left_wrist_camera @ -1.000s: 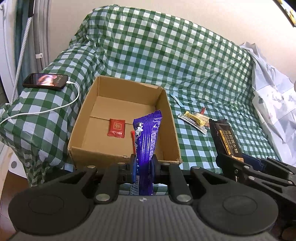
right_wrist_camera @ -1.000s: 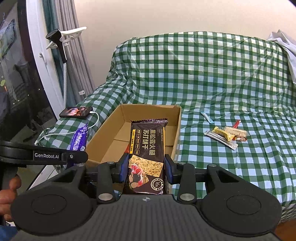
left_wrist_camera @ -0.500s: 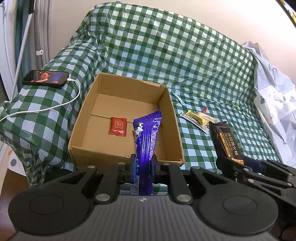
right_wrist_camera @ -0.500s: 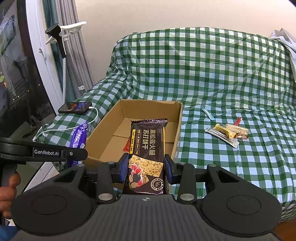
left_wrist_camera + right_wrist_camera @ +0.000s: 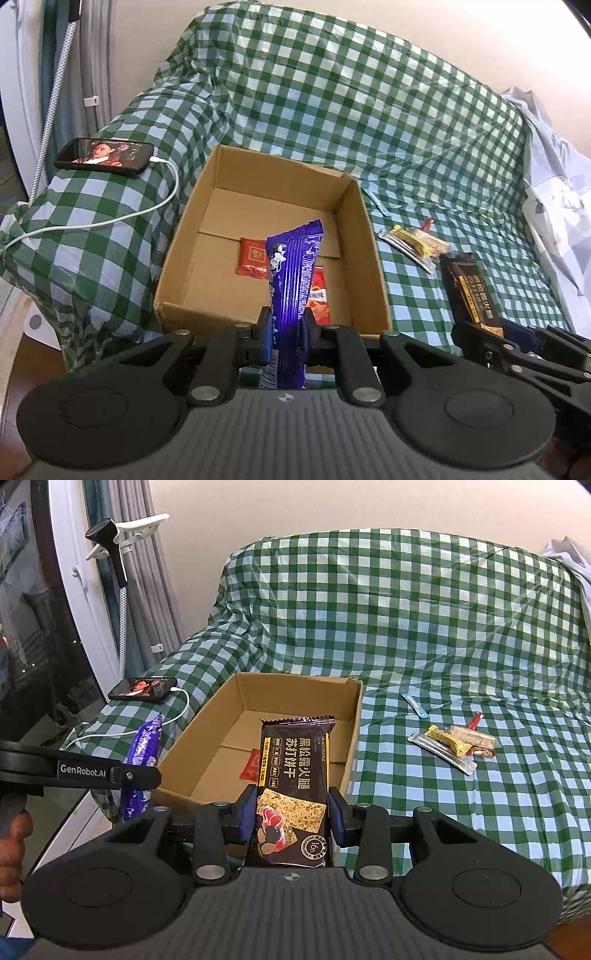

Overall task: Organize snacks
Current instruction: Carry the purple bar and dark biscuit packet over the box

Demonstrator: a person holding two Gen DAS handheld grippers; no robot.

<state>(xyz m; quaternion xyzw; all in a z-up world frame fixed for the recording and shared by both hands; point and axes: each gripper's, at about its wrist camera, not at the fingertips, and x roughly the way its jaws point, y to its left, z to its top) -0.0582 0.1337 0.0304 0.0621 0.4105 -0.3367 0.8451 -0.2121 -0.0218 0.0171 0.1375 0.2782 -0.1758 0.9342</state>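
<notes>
**Both grippers loaded, held at the near edge of the box**

My left gripper [image 5: 284, 332] is clamped on a purple snack packet [image 5: 291, 284], which stands upright between the fingers with its top over the open cardboard box [image 5: 269, 236]. My right gripper [image 5: 291, 816] is clamped on a black cracker packet [image 5: 295, 771], held flat and pointing forward over the box's near right corner. Both grippers sit side by side just short of the box's front wall, the left one at the left of the right wrist view with my hand [image 5: 11, 853] behind it.

Inside the box lie a red sachet [image 5: 253, 256] and a second red packet [image 5: 319, 291], partly hidden behind the purple one. On the green checked sofa cover [image 5: 424, 147], right of the box, rests a small pile of loose snacks [image 5: 413, 242].

Against the frames from a second ago, the box shows nearer and slightly lower in both views; both grips are unchanged. A phone [image 5: 105, 157] lies on the sofa arm.
</notes>
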